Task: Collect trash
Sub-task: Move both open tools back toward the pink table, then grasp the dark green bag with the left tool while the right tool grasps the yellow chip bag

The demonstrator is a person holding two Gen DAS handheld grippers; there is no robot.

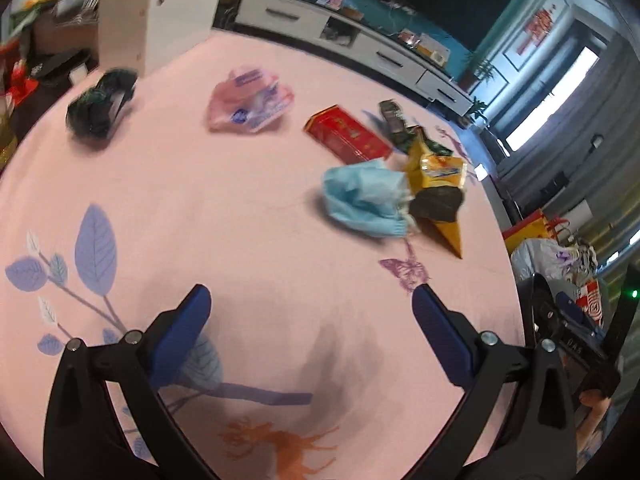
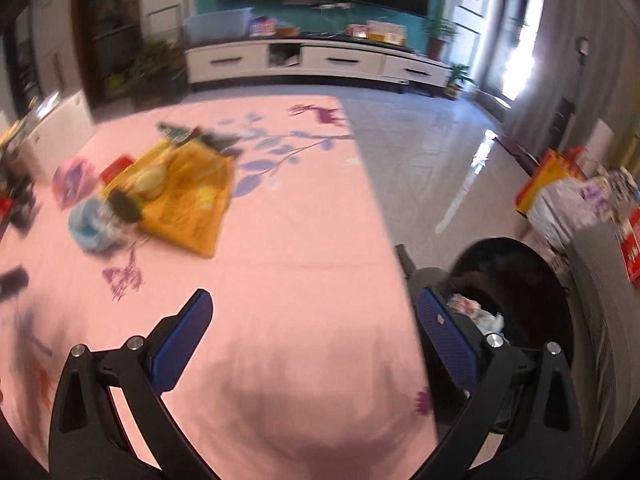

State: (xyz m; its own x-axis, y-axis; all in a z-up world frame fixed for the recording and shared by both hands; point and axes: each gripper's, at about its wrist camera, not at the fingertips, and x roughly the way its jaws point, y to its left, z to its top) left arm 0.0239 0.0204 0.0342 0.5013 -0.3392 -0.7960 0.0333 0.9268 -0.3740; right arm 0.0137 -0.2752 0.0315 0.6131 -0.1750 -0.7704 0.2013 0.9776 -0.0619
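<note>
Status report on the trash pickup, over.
Both tongs, left and right, open, empty. Blue mask, yellow wrapper on cloth. Bin beside table. Path clear.

Right wrist view smeared throughout: yellow bag (image 2: 188, 196) and blue mask (image 2: 88, 222) lacked readable detail. Bin (image 2: 516, 300) partly hidden behind right gripper's finger (image 2: 448, 344); contents unidentifiable. Left wrist view: lettering on red box (image 1: 346, 134) illegible; dark bundle (image 1: 100, 104) blurred, unidentifiable.

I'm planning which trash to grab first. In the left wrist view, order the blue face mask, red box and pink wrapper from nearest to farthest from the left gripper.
1. Blue face mask, ahead to the right.
2. Red box, behind the mask.
3. Pink wrapper, far centre-left.
</note>
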